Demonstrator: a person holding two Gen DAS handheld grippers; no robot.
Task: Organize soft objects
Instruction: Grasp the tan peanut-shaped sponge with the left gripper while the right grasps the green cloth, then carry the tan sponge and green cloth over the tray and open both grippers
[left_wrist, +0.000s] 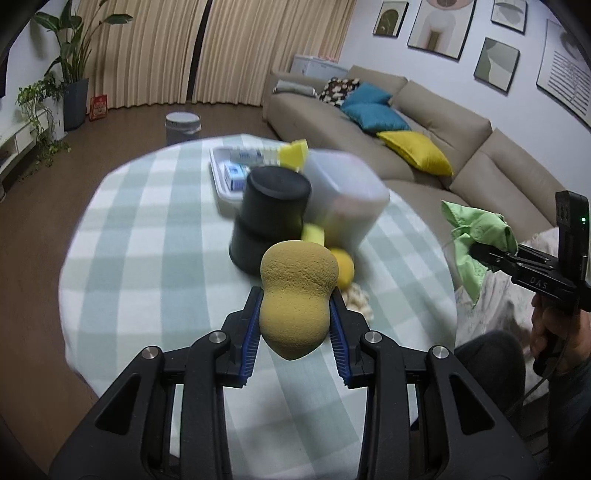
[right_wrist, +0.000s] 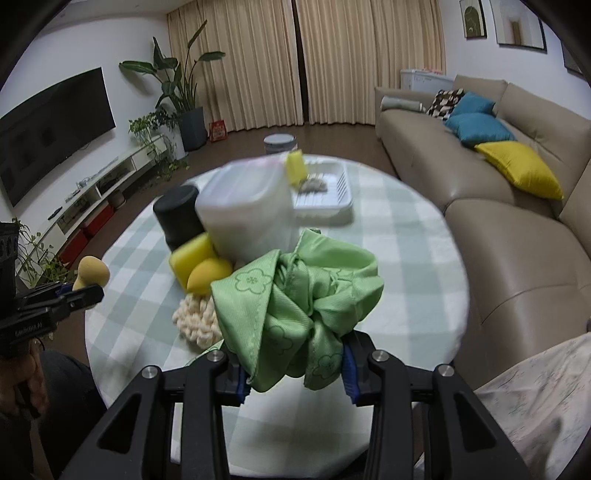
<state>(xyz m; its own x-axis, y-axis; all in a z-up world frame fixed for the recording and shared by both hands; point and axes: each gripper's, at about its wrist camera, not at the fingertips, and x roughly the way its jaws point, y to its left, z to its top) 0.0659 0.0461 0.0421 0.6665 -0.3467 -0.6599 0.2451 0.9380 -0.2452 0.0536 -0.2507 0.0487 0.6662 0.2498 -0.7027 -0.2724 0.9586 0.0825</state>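
two loads are in the air at once, and that is the risk: the left gripper (left_wrist: 295, 314) pinches a tan gourd-shaped makeup sponge (left_wrist: 297, 301) only at its narrow waist, so the springy foam could squirt out forward if the squeeze shifts. the right gripper (right_wrist: 293, 363) is clenched on a bunched green flower-print microfibre cloth (right_wrist: 299, 306), whose loose folds hang below the fingers and could snag the cream knobbly sponge (right_wrist: 197, 325) at 9 o'clock of it, or drag across the round desk with the green-and-white checked cover (right_wrist: 406, 258).

the tan sponge sits upright between the blue finger pads (left_wrist: 248, 343), bulb ends above and below them. the cloth spills over and ahead of the right fingers, hiding their tips. at 12 o'clock stand a frosted white plastic tub (right_wrist: 245, 214) and a black cylindrical container (left_wrist: 271, 218), likely the destination; a careless approach could knock them.
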